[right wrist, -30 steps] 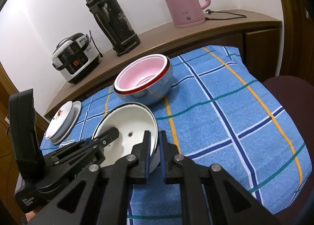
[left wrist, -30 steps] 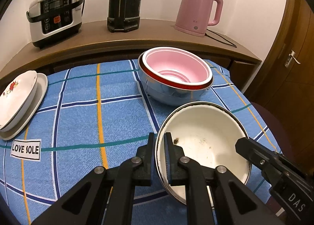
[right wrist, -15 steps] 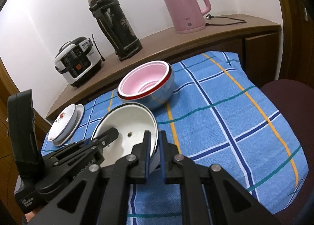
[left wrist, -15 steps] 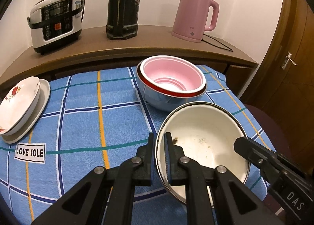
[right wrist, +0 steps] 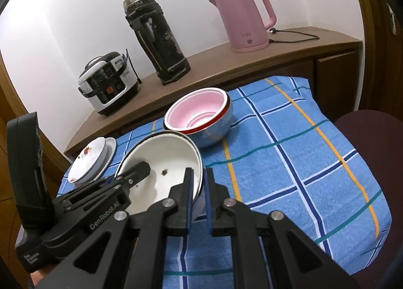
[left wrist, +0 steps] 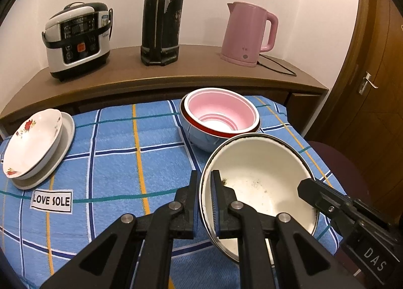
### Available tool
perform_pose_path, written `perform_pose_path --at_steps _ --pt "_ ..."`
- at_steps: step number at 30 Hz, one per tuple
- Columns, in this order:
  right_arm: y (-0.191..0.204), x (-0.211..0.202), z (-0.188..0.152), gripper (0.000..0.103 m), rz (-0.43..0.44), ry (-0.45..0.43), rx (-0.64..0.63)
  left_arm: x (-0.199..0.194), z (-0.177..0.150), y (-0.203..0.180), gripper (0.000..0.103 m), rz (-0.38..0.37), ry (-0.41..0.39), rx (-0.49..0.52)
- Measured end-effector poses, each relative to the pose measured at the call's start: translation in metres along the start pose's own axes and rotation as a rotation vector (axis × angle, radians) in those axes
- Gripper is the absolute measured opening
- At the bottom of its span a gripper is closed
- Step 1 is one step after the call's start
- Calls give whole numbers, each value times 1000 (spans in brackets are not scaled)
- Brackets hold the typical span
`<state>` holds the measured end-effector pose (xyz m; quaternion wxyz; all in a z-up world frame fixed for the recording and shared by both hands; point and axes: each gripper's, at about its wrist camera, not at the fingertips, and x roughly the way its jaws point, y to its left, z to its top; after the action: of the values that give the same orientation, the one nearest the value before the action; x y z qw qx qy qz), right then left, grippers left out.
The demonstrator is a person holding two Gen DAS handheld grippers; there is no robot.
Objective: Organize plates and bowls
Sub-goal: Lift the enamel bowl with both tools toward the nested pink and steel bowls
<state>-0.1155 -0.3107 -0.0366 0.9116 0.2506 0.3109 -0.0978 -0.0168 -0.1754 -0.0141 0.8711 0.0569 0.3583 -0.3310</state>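
A white enamel bowl (left wrist: 259, 178) with a dark rim is held tilted above the blue checked tablecloth. My left gripper (left wrist: 204, 175) is shut on its left rim. My right gripper (right wrist: 197, 178) is shut on its right rim; the bowl shows in the right wrist view (right wrist: 163, 160) too. Just beyond it stands a stack of bowls, a pink bowl (left wrist: 220, 113) nested in a blue, red-rimmed one (left wrist: 199, 137); the stack also shows in the right wrist view (right wrist: 201, 112). A white flowered dish on a plate (left wrist: 32, 140) sits at the far left.
A wooden shelf (left wrist: 126, 79) behind the table carries a rice cooker (left wrist: 78, 39), a tall black flask (left wrist: 161, 11) and a pink kettle (left wrist: 246, 31) with a cord. A dark red chair (right wrist: 372, 137) stands at the table's right side. A "LOVE SOLE" label (left wrist: 51, 200) lies on the cloth.
Both grippers have risen with the white bowl and tilted it up, bringing it close to the pink and blue bowl stack.
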Motion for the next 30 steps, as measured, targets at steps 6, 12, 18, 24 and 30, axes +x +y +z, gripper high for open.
perform_pose_path --at_steps 6,12,18,24,30 --pt "6 -8 1 8 1 -17 -11 -10 1 -1 10 6 -19 6" --pt "13 -16 0 8 3 -33 -22 -23 2 0 10 6 -46 8" --pt "18 -22 0 8 8 -50 -35 -31 2 2 10 3 -63 5" --pt "19 -24 1 8 12 -56 -39 -32 5 3 10 -1 -70 3" --pt "21 -24 9 8 15 -75 -46 -31 14 2 10 -3 -86 14"
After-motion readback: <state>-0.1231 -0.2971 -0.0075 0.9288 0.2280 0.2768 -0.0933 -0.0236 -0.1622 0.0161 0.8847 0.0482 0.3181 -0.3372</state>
